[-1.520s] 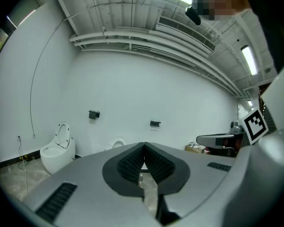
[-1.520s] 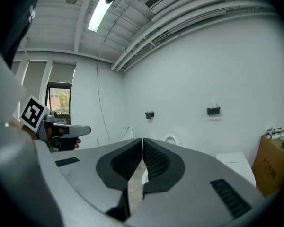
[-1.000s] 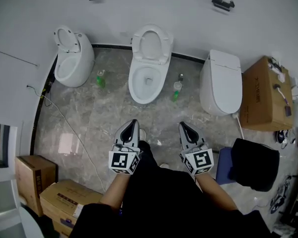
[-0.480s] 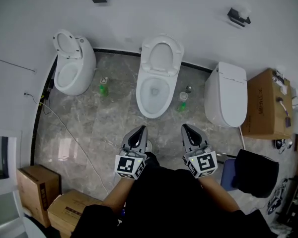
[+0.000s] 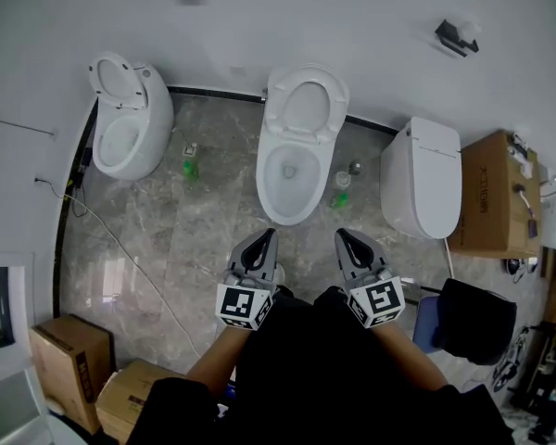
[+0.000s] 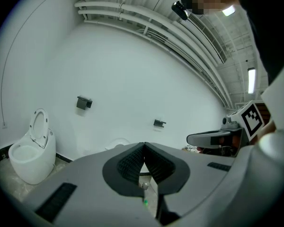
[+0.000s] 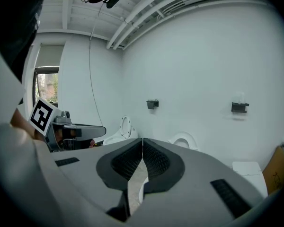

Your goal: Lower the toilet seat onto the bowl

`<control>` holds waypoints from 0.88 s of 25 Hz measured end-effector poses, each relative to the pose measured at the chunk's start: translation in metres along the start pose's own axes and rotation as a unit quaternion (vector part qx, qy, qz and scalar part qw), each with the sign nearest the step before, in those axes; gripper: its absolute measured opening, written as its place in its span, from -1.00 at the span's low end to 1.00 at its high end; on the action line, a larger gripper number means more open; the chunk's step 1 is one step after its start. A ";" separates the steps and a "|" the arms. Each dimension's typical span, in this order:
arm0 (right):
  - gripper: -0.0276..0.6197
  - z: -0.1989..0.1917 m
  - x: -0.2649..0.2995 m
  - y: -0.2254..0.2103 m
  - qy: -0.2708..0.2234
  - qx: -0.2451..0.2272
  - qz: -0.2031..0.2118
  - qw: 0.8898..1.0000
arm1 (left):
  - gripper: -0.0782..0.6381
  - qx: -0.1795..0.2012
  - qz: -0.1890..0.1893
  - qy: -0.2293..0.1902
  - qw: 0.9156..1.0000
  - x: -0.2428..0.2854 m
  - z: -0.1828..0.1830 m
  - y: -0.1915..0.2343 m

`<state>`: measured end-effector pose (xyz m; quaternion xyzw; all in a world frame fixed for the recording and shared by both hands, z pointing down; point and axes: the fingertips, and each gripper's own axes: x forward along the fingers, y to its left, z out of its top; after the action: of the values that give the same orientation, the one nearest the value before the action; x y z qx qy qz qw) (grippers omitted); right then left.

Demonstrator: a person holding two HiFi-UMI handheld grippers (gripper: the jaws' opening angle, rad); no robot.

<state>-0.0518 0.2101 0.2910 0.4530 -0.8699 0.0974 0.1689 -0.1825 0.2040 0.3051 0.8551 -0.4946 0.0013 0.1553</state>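
- Step in hand: approach. Judged from the layout, work on the seat has not yet begun; both grippers are held low in front of the person, well apart from every toilet.
- Left gripper (image 5: 265,236): jaws closed together, nothing between them.
- Right gripper (image 5: 342,235): jaws likewise closed and empty.
- Seat (image 5: 306,108): raised, leaning back towards the wall (image 5: 352,26) behind the middle bowl (image 5: 285,179), straight ahead of the grippers, so this is the likely target.
- Left toilet (image 5: 125,133): its seat is also up. Right toilet (image 5: 422,179): lid down.
- Next move calls for closing the distance, reaching the seat's upper rim, tipping it forward and easing it down without a slam.
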 end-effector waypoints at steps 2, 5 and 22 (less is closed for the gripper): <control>-0.82 0.002 0.007 -0.001 0.000 0.004 -0.003 1.000 | -0.74 -0.003 0.004 -0.003 1.000 0.003 0.001 0.009; -0.82 0.005 0.015 -0.005 0.001 0.004 -0.004 1.000 | -0.74 -0.008 0.004 -0.005 1.000 0.008 0.003 0.016; -0.82 0.038 0.082 -0.083 -0.029 -0.007 0.012 0.999 | -0.74 0.000 0.012 0.010 1.000 0.098 0.013 0.017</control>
<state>-0.0351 0.0890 0.2883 0.4438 -0.8805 0.0807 0.1457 -0.1494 0.1097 0.3122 0.8491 -0.5032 0.0119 0.1600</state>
